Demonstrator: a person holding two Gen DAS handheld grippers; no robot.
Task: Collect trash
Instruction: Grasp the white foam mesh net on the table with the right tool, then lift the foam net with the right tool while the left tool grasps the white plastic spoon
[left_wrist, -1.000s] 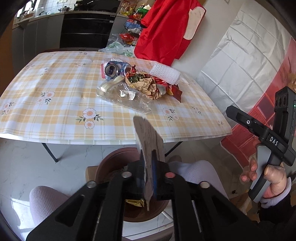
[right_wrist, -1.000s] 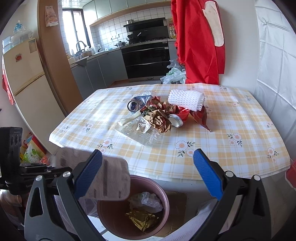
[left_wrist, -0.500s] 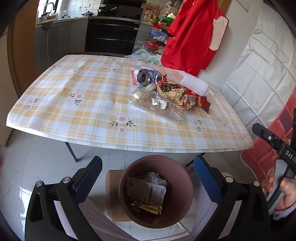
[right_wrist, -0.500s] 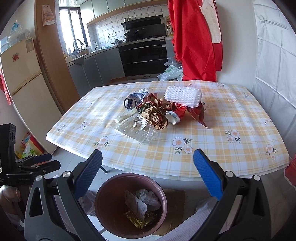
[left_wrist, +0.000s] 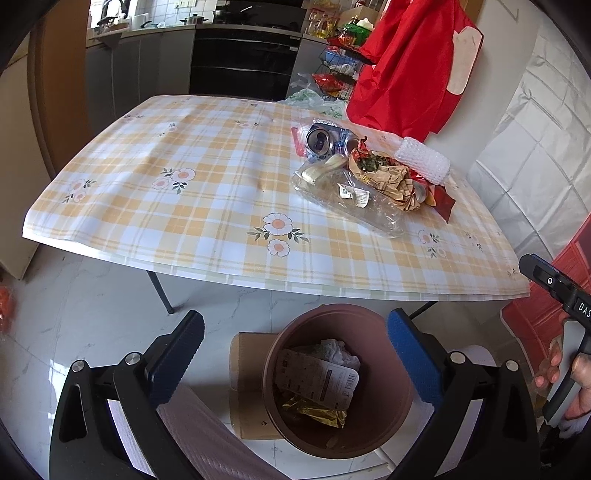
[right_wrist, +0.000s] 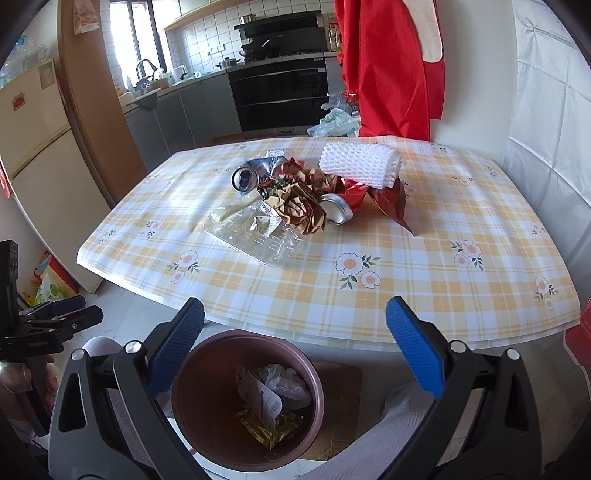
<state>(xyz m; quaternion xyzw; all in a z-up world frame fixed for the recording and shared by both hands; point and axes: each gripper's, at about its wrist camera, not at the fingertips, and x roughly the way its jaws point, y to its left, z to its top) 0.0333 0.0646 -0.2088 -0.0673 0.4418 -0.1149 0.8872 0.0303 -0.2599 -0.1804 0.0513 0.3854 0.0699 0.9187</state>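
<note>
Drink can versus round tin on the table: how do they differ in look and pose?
The drink can lies on its side at the pile's left, its opened top facing the camera; the round tin is shallower and wider, tilted against the crumpled brown paper. The can looks dented; the tin keeps its round shape. Both are silvery metal and still on the table, not in the bin.

A checked table (right_wrist: 424, 280) is carrying a trash pile (right_wrist: 306, 195) at its far middle; a bin (right_wrist: 207, 417) is standing on the near floor (left_wrist: 74, 325).
</note>
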